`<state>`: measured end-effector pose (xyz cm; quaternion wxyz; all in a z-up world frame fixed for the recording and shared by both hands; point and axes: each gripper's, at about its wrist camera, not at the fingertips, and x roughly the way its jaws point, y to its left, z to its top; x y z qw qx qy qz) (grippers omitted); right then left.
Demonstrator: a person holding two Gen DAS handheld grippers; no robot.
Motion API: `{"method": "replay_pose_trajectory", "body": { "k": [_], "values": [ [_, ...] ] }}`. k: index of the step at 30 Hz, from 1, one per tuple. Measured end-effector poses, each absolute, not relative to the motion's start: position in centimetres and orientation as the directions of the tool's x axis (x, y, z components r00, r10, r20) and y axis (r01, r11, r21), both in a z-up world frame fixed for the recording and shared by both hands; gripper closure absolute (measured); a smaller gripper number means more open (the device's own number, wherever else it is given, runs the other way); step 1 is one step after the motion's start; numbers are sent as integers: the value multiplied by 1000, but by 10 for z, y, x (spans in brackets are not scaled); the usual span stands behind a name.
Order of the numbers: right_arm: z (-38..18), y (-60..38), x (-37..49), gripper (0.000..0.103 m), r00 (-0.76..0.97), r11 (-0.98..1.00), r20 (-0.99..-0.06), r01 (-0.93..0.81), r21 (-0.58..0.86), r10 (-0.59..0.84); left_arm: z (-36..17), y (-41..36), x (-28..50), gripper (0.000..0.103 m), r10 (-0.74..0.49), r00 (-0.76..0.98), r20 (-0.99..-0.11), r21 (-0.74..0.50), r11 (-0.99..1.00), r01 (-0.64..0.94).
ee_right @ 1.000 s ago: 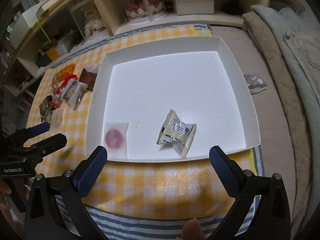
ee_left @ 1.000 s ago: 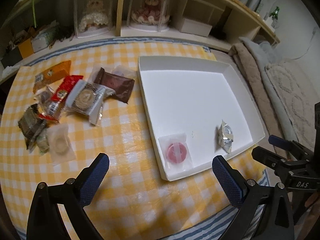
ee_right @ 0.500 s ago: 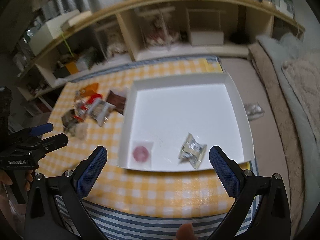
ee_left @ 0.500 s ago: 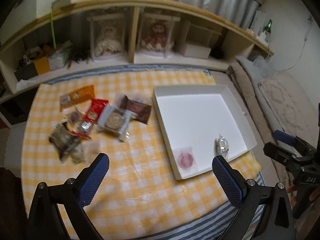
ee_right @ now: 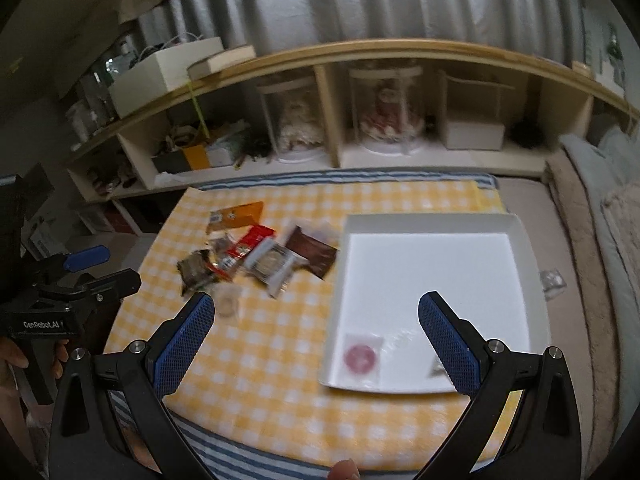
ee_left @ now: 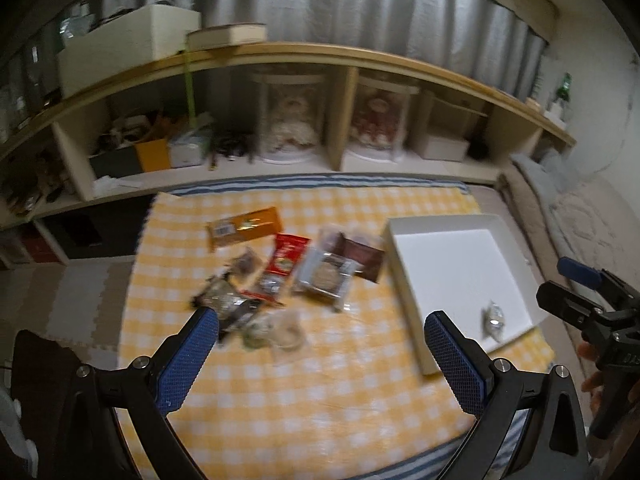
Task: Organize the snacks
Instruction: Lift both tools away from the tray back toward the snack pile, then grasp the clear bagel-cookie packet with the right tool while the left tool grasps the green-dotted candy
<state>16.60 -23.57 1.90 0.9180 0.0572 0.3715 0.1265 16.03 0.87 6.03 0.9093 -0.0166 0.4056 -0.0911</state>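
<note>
Two snacks [ee_right: 362, 358] in white tray [ee_right: 520, 240], loose pile [ee_right: 256, 258] just beside

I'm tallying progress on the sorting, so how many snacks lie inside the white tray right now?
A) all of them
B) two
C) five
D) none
B: the white tray holds only a clear packet with a pink round sweet and a small silver packet, while the rest sit in a pile on the checked cloth.

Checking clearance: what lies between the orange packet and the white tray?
In the right wrist view, the red packet, a clear-wrapped cookie and a brown packet lie between the orange packet and the white tray.
</note>
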Motion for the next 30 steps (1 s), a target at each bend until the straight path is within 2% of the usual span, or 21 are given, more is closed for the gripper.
{"method": "replay_pose_trajectory", "body": {
  "k": [11,18,20,22,24,30],
  "values": [
    [-18,-167,204,0,666,944,-670,-260,204,328,18,59,196,0,-142,634,-760,-180,984,4],
    [-67,-131,231,0,640,928,-673,-276,249,371,-29,86,240,0,-235,541,-808,-346,931,-113],
    [-83,-121,238,0,624,924,-683,-290,249,380,-41,93,252,3,-296,518,-802,-412,903,-123],
    [-103,-110,245,0,602,917,-695,-308,253,394,-55,97,263,15,-327,490,-808,-446,883,-145],
    [-119,-100,249,0,575,912,-714,-324,251,401,-68,97,272,21,-347,465,-814,-464,871,-162],
    [-165,-69,261,0,499,894,-764,-388,225,409,-114,100,304,28,-442,378,-814,-541,813,-214]
  ]
}}
